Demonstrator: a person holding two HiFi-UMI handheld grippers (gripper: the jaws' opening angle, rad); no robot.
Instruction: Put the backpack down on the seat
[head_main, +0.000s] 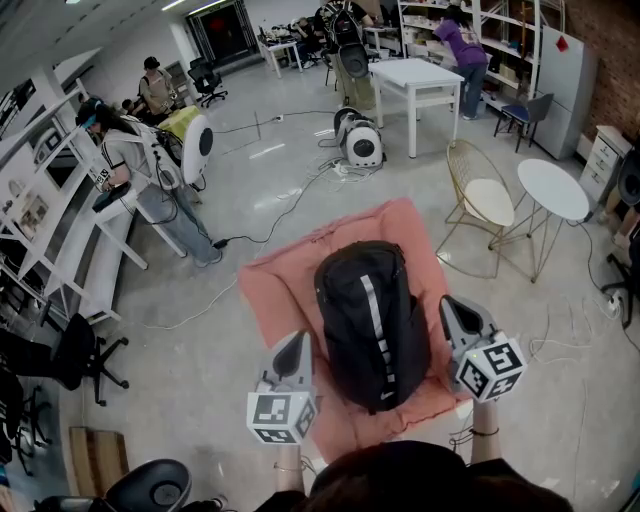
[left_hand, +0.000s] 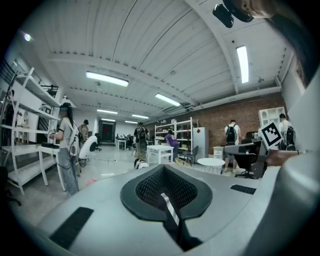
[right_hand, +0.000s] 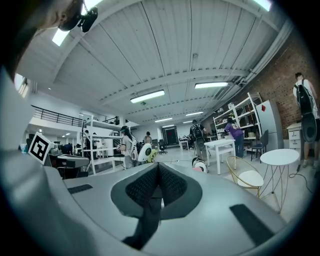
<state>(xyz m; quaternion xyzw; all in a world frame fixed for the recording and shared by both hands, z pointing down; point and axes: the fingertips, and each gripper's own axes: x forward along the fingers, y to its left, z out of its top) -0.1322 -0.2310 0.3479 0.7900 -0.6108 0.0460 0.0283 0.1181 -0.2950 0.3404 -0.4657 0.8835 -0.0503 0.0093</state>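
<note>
The black backpack (head_main: 372, 322) sits in the middle of the head view, over a pink seat (head_main: 275, 290) whose cushion shows all round it. From above I cannot tell whether it rests on the seat or hangs just clear. The left gripper (head_main: 297, 340) is at the backpack's 7 o'clock and the right gripper (head_main: 456, 306) at its 4 o'clock, each just beside it.

In its own view the left gripper (left_hand: 164, 184) has its mesh pads pressed together on a striped strap (left_hand: 171, 214). The right gripper (right_hand: 158, 182) is likewise clamped on a dark strap (right_hand: 145, 220). A wire chair (head_main: 480, 200) stands at the seat's 2 o'clock, with a round white table (head_main: 553, 188) beside it.
</note>
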